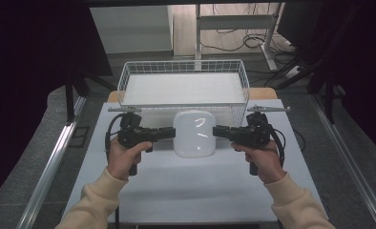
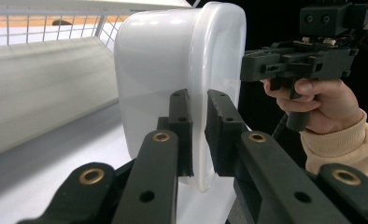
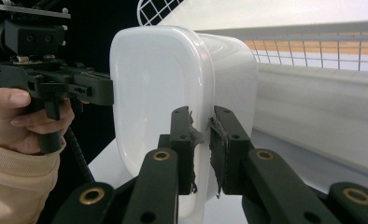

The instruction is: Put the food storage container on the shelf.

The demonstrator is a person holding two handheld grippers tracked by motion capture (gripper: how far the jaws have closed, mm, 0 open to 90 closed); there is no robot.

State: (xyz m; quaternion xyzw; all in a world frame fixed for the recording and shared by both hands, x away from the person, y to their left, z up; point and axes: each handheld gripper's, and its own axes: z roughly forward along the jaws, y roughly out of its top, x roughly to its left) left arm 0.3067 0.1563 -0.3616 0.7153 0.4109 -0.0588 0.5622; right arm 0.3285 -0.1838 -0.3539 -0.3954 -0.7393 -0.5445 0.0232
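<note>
You hold a white lidded box (image 1: 193, 133) between your two grippers, just in front of the wire basket (image 1: 183, 71) on the white table (image 1: 195, 191). Your left gripper (image 2: 198, 109) pinches the rim on one side, and your right gripper (image 3: 201, 125) pinches the opposite rim. Grey floor and trailing cables (image 1: 253, 40) surround the table.

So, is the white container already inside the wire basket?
No, the white container sits in front of the wire basket, clamped by the left gripper and right gripper.
</note>
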